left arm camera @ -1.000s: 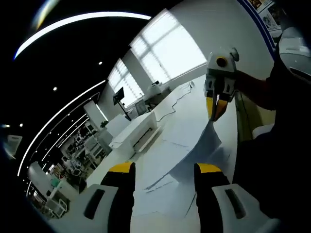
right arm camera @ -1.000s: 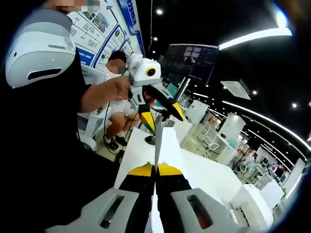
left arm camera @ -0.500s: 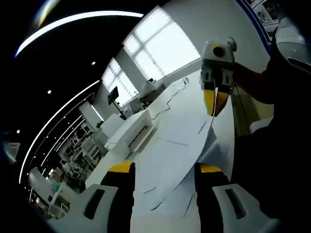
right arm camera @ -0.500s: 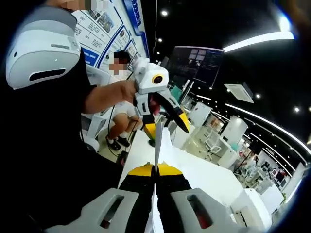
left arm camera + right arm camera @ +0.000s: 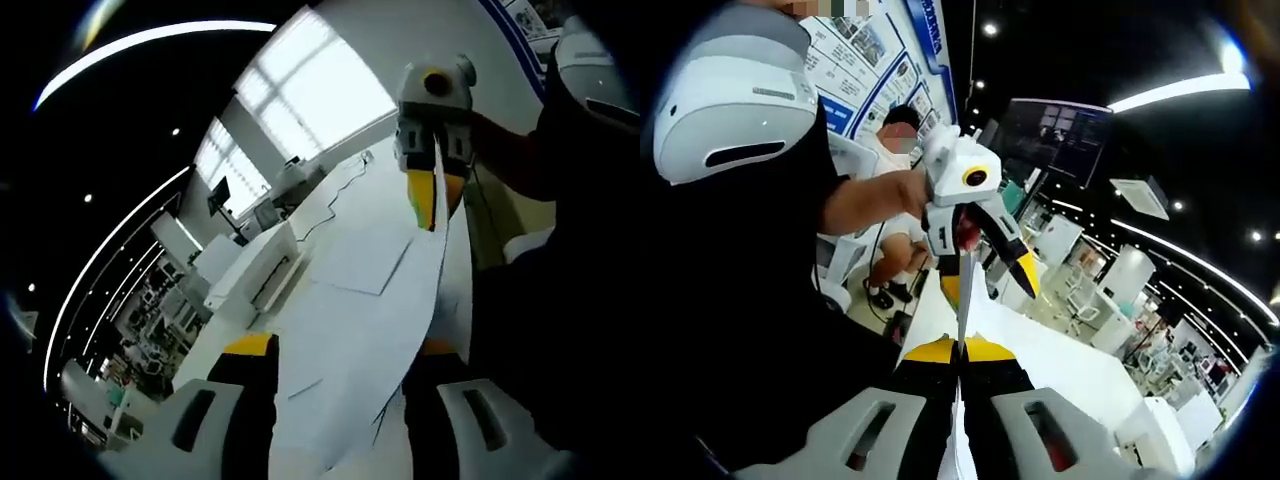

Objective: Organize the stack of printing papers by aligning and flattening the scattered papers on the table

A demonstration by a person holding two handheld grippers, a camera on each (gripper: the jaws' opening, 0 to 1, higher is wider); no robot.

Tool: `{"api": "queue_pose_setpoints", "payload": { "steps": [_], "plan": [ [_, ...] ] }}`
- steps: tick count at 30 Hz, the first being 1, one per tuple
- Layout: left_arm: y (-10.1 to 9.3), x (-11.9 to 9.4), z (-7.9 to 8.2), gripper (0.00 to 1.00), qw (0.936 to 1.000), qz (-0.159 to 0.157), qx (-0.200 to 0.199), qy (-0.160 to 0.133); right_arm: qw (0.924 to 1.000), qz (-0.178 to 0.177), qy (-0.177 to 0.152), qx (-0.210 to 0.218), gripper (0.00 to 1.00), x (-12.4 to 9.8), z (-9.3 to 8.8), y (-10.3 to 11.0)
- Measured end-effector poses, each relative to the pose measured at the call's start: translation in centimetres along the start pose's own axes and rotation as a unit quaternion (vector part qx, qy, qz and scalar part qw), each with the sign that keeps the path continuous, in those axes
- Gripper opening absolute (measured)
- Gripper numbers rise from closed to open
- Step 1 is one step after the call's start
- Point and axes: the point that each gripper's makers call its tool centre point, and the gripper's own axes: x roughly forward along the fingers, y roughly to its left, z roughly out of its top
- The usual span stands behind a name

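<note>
Right claw: jaws pressed together, clamping the edge of a white sheet of paper that is rising edge-on from between the yellow tips. In the left gripper view the right claw is sitting at the top corner of that same sheet, which is hanging down from it in a broad curve.

Left claw: jaws standing apart, one on either side of the sheet's lower part; the sheet is now covering most of the gap and overlapping the jaw nearer the person. A second ago it was showing only as a narrow curved strip between the jaws, so it is spreading much wider across this view. In the right gripper view the left claw is showing with its jaws splayed open, astride the far edge of the sheet; it is sitting nearer to the sheet than a second ago.

Under the sheet, more white papers are lying loose and overlapping on the white counter. Beyond the sheet, along the counter's far side, a white machine is standing. The person's hand is gripping the left gripper's handle, with a dark sleeve beside the right claw.
</note>
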Motion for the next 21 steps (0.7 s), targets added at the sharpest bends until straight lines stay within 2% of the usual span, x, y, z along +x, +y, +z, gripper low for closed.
{"api": "queue_pose_setpoints", "payload": {
  "steps": [5, 9, 15, 21],
  "plan": [
    [-1.0, 0.5, 0.0, 0.51, 0.9998, -0.016, 0.009, 0.006, 1.0, 0.002, -0.004, 0.001, 0.0, 0.0, 0.2, 0.2],
    [-1.4, 0.8, -0.2, 0.44, 0.9994, -0.025, 0.021, 0.013, 1.0, 0.004, -0.004, 0.0, 0.0, 0.0, 0.2, 0.4],
    [-1.7, 1.1, -0.8, 0.43, 0.999, -0.03, 0.021, 0.027, 0.9999, 0.007, -0.008, -0.002, 0.0, -0.1, 0.4, 0.6],
    [-2.2, 1.3, -0.7, 0.36, 0.9986, -0.037, 0.027, 0.026, 1.0, 0.005, -0.007, 0.001, 0.0, -0.3, 0.2, 0.6]
  ]
}}
